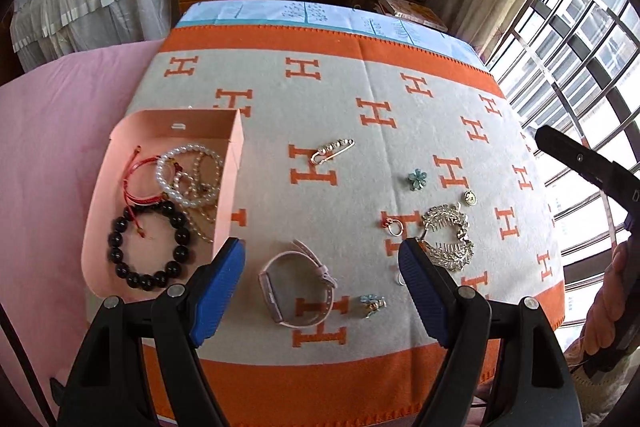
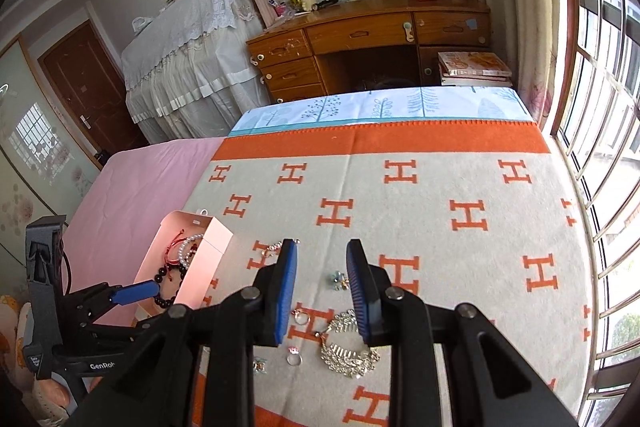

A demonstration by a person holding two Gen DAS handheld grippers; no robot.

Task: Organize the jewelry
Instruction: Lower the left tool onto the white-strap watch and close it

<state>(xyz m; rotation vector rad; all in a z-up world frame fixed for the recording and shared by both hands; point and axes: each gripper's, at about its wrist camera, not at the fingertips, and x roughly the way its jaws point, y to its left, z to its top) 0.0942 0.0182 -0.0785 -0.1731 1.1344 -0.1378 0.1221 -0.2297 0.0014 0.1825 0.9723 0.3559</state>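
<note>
An open pink box (image 1: 120,131) at the blanket's left holds a black bead bracelet (image 1: 150,243), a pearl bracelet (image 1: 188,173) and a red cord bracelet (image 1: 138,179). Loose on the blanket lie a pink watch (image 1: 296,287), a silver hair comb (image 1: 448,239), a pin brooch (image 1: 332,150), a blue flower (image 1: 418,179) and a small ring (image 1: 394,227). My left gripper (image 1: 322,255) hangs open above the watch, holding nothing. My right gripper (image 2: 322,251) stands narrowly open over the flower (image 2: 338,281) and comb (image 2: 348,347), with nothing between its pads.
The orange and grey blanket (image 2: 440,187) covers a bed with a pink sheet (image 1: 60,115) at its left. A wooden desk (image 2: 360,39) stands beyond the far end. Barred windows (image 2: 600,107) run along the right. A hand (image 1: 608,307) shows at the right edge.
</note>
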